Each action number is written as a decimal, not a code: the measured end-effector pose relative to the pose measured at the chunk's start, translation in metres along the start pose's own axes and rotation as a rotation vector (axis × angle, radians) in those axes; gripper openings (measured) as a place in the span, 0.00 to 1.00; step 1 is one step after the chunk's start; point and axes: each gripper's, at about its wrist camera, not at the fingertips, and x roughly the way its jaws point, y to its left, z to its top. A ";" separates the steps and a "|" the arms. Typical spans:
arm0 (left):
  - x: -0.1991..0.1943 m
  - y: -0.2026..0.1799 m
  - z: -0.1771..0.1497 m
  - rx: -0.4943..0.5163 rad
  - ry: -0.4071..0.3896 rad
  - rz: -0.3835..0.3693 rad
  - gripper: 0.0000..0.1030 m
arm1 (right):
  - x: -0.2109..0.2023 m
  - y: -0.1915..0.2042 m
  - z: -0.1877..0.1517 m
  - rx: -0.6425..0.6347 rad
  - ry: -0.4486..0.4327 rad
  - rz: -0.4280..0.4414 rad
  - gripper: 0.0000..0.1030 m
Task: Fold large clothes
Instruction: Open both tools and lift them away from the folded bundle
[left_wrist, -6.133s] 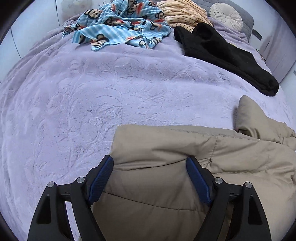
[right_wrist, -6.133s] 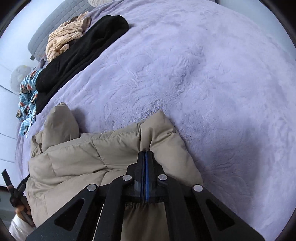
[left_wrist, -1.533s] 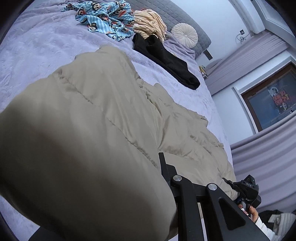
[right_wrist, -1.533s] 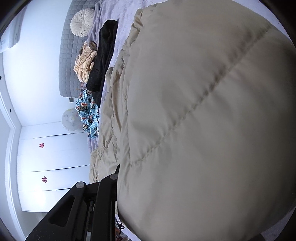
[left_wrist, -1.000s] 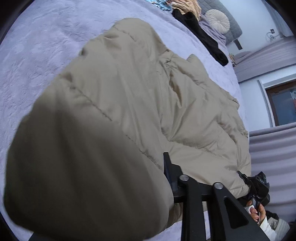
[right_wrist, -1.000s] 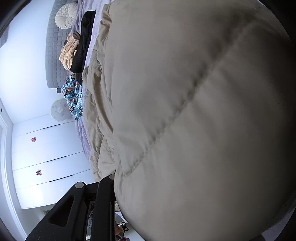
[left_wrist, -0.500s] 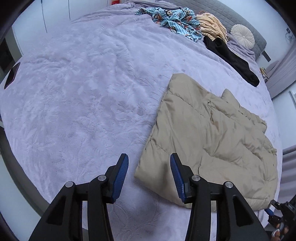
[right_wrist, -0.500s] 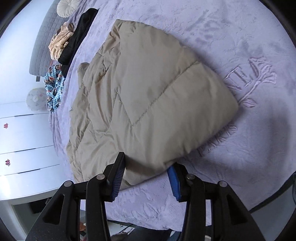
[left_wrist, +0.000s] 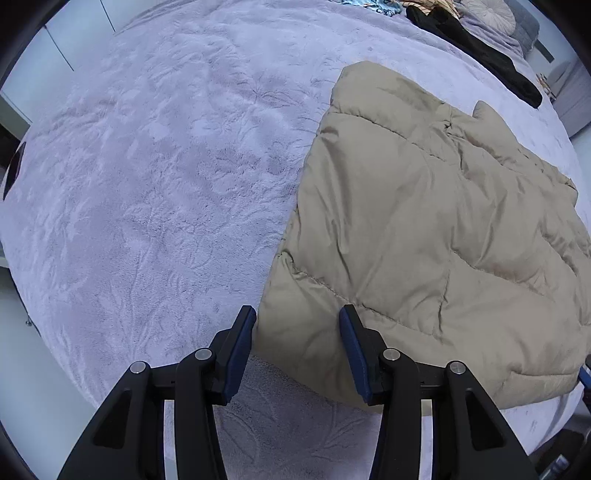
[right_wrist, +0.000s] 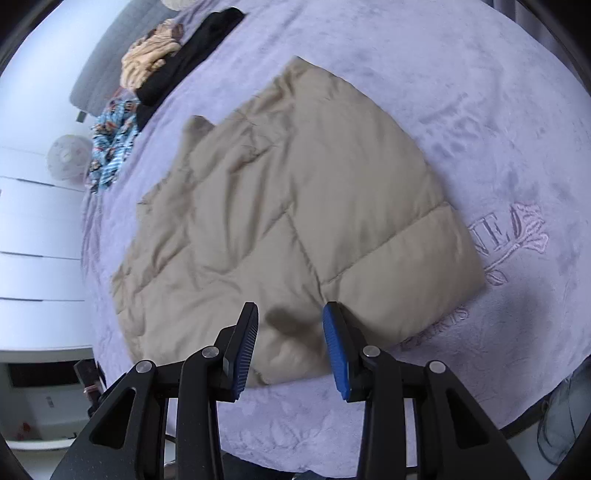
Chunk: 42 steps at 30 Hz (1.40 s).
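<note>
A large beige quilted jacket (left_wrist: 436, 229) lies folded flat on the lilac bedspread (left_wrist: 155, 166). It also shows in the right wrist view (right_wrist: 295, 221), where it fills the middle. My left gripper (left_wrist: 297, 314) is open and empty, hovering above the jacket's near left corner. My right gripper (right_wrist: 290, 314) is open and empty, hovering above the jacket's near edge. Neither gripper touches the jacket.
A black garment (left_wrist: 476, 48), a peach striped garment (right_wrist: 151, 62) and a blue patterned cloth (right_wrist: 112, 136) lie at the head of the bed by a grey headboard (right_wrist: 110, 55). White wardrobe doors (right_wrist: 33, 229) stand on the left. The bed's near edge (right_wrist: 406, 435) is close.
Both grippers held the jacket and carried it over; they have let go and opened. The jacket now lies flat and folded, and both grippers have moved in closer over its near edge.
</note>
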 end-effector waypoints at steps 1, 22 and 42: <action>-0.005 0.000 -0.001 0.004 -0.007 0.001 0.47 | 0.004 -0.009 -0.001 0.035 0.022 0.006 0.39; -0.083 -0.076 -0.030 0.132 -0.097 -0.003 1.00 | -0.021 0.036 -0.032 -0.099 0.082 0.075 0.59; -0.077 -0.045 -0.030 0.165 -0.082 -0.035 1.00 | -0.010 0.070 -0.054 -0.151 0.067 0.065 0.75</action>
